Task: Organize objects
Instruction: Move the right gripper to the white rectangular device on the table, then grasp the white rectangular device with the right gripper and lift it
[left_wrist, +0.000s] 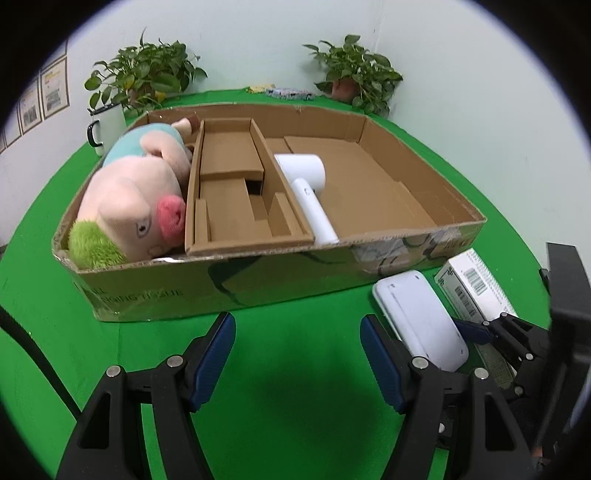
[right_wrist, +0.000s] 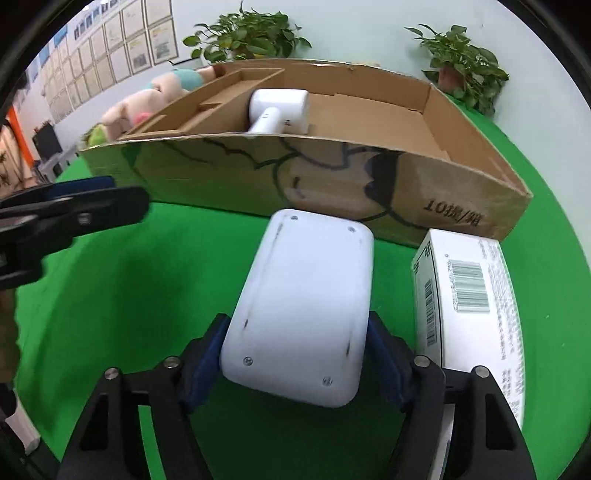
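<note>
A shallow cardboard box sits on the green table. It holds a pink plush pig at the left, a cardboard insert in the middle and a white hair dryer beside it. My left gripper is open and empty in front of the box. My right gripper is shut on a white rounded device, held just in front of the box wall; the device also shows in the left wrist view. The dryer also shows in the right wrist view.
A white carton with barcodes lies right of the device, against the box. A white enamel mug stands behind the box at the left. Two potted plants stand at the table's far edge by the wall.
</note>
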